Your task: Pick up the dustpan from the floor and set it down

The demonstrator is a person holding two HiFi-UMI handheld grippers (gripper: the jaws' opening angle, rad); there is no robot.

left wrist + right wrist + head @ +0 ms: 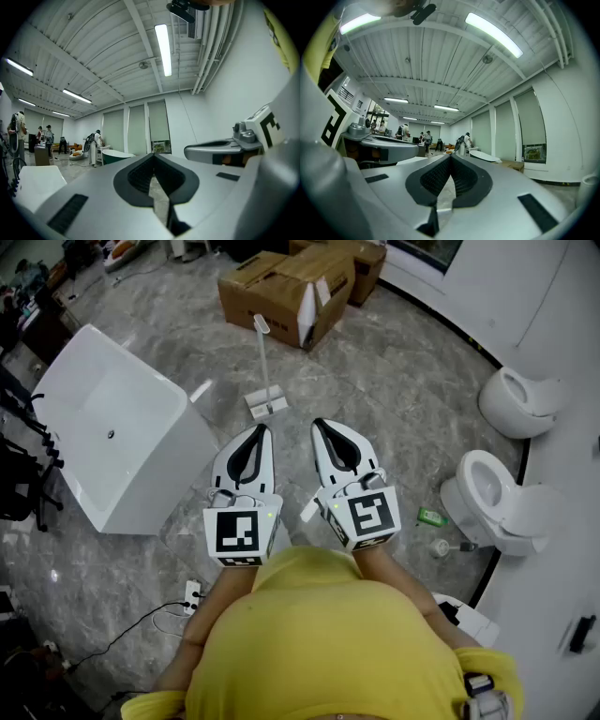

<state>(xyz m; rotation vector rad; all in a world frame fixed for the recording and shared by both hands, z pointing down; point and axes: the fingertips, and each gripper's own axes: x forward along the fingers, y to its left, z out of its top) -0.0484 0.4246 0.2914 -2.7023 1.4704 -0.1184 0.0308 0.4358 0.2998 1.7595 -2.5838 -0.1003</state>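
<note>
Head view: left hand-held gripper (258, 431) and right hand-held gripper (321, 426) are seen closed and empty, short of the dustpan (266, 406); if left unopened, it could be toppled.

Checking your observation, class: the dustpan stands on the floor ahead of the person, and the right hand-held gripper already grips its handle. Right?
No. In the head view the right hand-held gripper is shut on nothing, short of the dustpan, which stands on the floor ahead, untouched.
</note>
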